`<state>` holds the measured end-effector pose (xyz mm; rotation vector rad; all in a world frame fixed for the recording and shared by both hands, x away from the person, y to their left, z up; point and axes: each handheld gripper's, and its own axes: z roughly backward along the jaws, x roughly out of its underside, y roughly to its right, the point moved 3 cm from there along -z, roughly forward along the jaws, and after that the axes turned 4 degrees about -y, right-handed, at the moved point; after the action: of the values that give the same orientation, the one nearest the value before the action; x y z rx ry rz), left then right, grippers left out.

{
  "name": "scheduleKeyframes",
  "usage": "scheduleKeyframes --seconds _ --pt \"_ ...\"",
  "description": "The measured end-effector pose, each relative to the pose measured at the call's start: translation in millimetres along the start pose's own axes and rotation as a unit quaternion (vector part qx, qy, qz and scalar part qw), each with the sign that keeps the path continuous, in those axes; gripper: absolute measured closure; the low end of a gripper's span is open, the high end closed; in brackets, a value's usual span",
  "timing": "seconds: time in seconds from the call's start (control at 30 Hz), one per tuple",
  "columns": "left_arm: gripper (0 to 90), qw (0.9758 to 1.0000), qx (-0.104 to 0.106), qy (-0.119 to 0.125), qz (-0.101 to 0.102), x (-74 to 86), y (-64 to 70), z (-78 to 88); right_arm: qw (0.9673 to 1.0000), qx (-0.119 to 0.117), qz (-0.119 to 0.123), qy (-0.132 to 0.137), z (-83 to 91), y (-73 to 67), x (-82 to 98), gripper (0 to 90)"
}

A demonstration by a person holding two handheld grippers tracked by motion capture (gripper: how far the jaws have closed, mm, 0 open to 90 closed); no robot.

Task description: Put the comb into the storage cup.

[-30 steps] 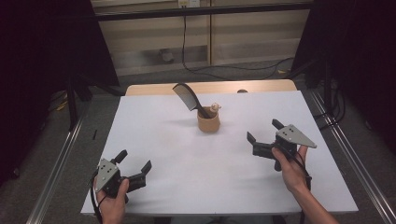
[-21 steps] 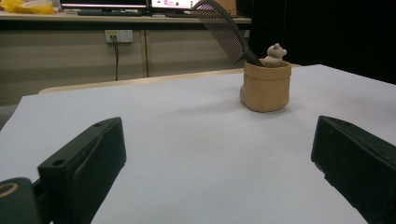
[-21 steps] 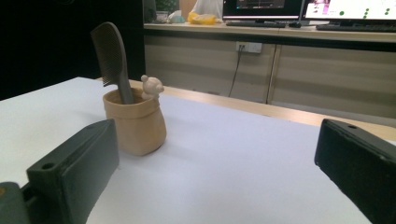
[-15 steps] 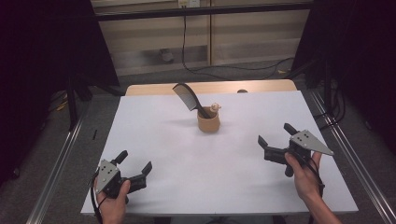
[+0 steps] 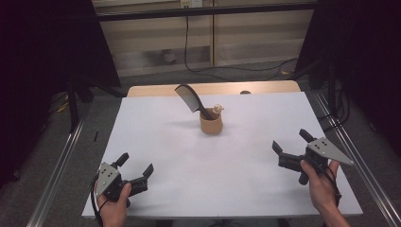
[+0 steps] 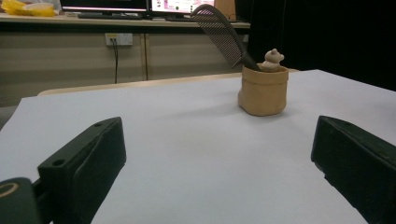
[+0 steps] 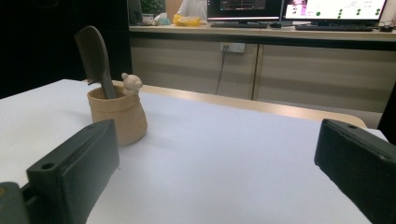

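Observation:
A tan pot (image 5: 211,124) with a small bear figure (image 5: 217,109) on its rim stands at the middle back of the white table (image 5: 227,165). A dark comb (image 5: 189,99) leans out of it, up and to the left. The pot (image 6: 262,91) and comb (image 6: 222,34) lie ahead in the left gripper view, and the pot (image 7: 117,115) and comb (image 7: 95,52) at the left in the right gripper view. My left gripper (image 5: 136,163) rests open near the front left corner. My right gripper (image 5: 292,141) is open at the front right. Both hold nothing.
The white table top ends in a wooden strip (image 5: 217,88) at the back. Metal rails (image 5: 61,161) run along both sides. Cables (image 5: 227,68) lie on the floor behind. A counter with monitors (image 7: 299,9) stands far off.
My right gripper has drawn back toward the front right edge of the table. The left gripper, pot and comb have stayed put.

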<state>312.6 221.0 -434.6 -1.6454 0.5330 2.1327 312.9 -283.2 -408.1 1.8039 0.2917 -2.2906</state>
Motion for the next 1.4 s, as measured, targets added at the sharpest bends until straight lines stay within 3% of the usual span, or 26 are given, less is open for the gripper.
scheduleKeyframes --seconds 0.5,0.7,1.2,1.33,1.4 --pt "3.3 1.0 -0.006 0.006 0.005 -0.2 -2.1 4.0 0.9996 0.025 -0.003 -0.014 23.9 15.7 16.1 0.0" --pt "3.3 0.9999 -0.01 0.008 -0.001 -0.3 -0.1 5.1 0.9984 0.056 0.004 -0.012 31.5 20.7 24.2 0.0" --pt "3.1 0.9999 -0.011 0.01 0.004 -0.6 -0.9 6.2 0.9975 0.069 -0.01 -0.012 51.1 30.7 44.1 0.0" --pt "3.0 1.0 -0.009 0.004 0.0 0.2 -0.6 5.6 0.9977 0.068 0.003 0.002 55.6 30.4 42.8 0.0" --pt "3.0 0.9999 -0.008 0.007 0.003 -0.1 -0.3 6.1 0.9977 0.067 -0.008 -0.006 56.6 31.4 45.6 0.0"
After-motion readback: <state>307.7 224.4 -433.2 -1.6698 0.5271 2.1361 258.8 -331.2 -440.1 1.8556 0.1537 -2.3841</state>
